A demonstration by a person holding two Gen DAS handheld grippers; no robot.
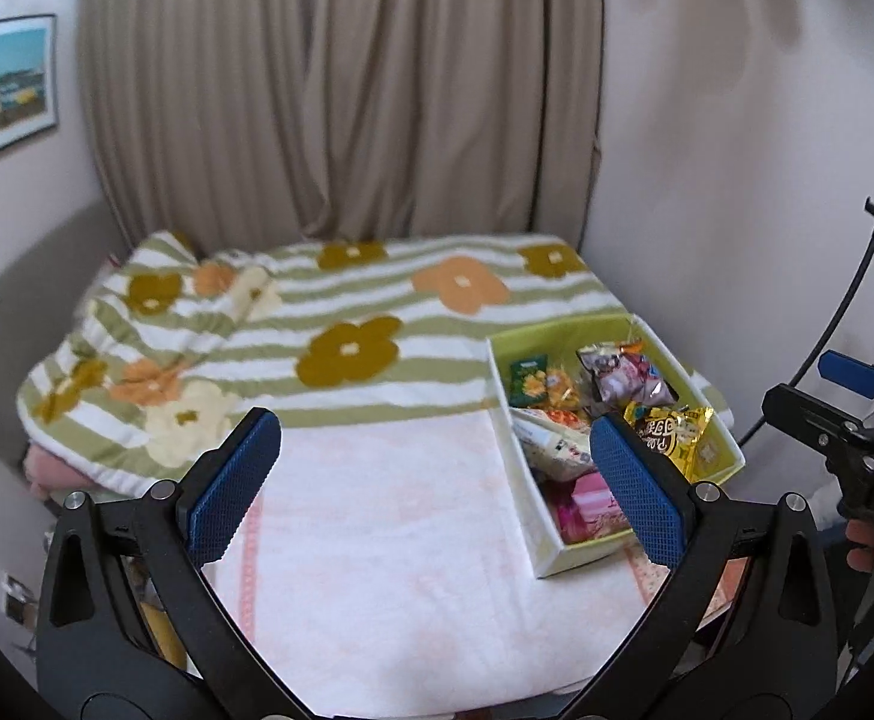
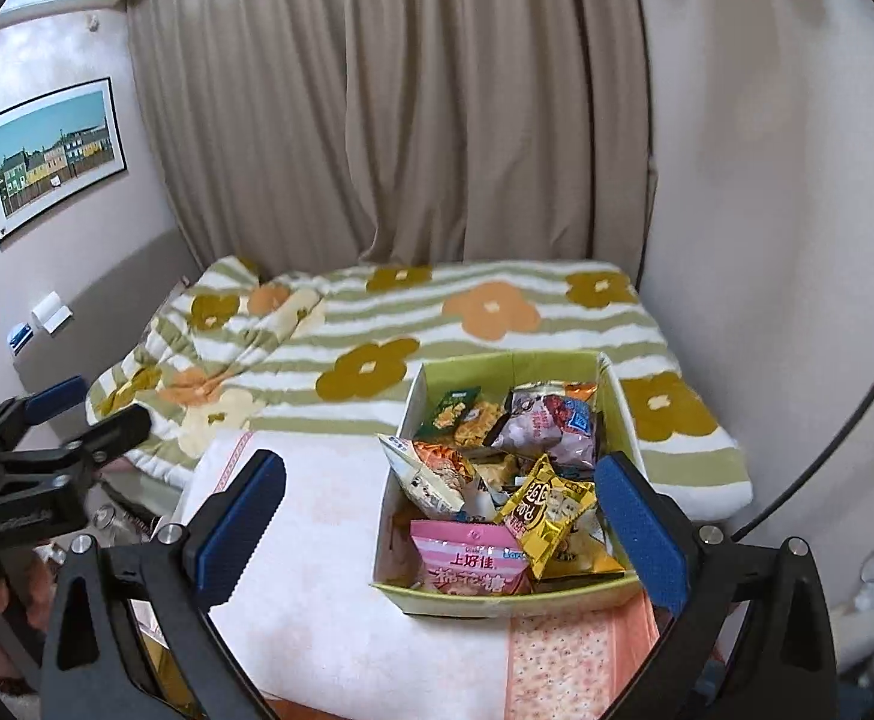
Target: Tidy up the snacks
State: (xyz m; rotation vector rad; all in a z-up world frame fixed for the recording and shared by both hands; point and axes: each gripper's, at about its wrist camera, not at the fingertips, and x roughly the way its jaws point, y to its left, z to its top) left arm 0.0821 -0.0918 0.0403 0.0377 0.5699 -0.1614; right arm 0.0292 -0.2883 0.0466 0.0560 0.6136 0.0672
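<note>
Pink packet (image 2: 471, 564) reading "上好佳" in green box (image 2: 499, 595), at one o'clock of wide-open, empty right hand-held gripper (image 2: 437, 534), left hand-held gripper (image 1: 431, 486) likewise spread, empty

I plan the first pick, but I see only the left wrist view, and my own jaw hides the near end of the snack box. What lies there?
Observer: A pink packet with red Chinese characters lies face up in the near left corner of the green box.
Operator: Is something on top of it?
Observer: A gold packet seems to overlap its right edge.
Operator: Is the right gripper free?
Observer: Yes, the right gripper is open, with nothing between its jaws.
</note>
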